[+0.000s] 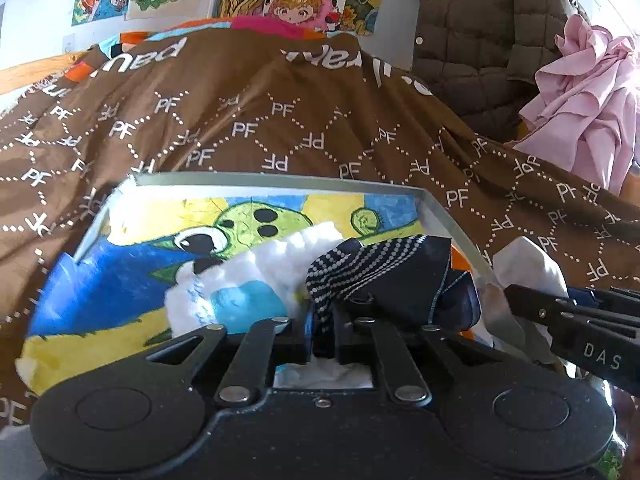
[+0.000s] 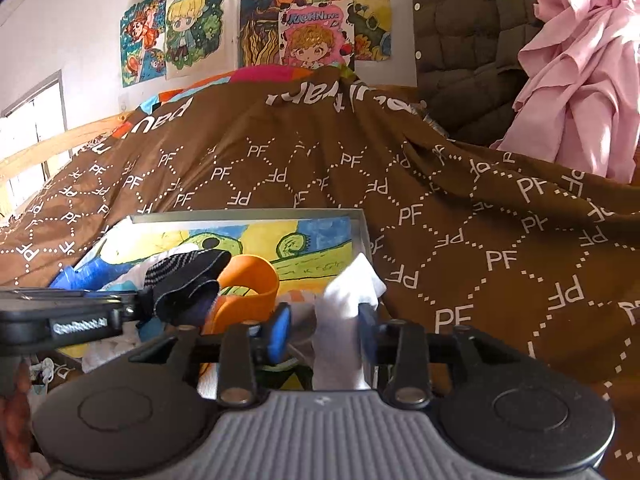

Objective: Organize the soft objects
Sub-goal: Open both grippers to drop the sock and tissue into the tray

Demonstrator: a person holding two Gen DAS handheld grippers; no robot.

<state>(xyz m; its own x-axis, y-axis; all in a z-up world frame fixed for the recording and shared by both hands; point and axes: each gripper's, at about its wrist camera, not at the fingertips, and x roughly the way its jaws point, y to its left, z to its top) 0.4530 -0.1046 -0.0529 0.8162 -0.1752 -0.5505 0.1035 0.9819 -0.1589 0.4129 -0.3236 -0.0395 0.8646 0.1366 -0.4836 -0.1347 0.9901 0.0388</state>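
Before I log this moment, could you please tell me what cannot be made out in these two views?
- Left wrist view: the left tongs fingertips, buried under the dark dotted fabric piece.
- Right wrist view: the white cloth lower end, hidden behind the right tongs body.
- Both views: the shallow grey tray near edge, covered by tongs and fabrics.
- Right wrist view: the orange curved object, partly hidden.

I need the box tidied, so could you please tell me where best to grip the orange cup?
Grip the orange cup by its open rim, coming from above and the near side: it lies tilted in the box, mouth towards the camera, the dark dotted cloth crowding its left.
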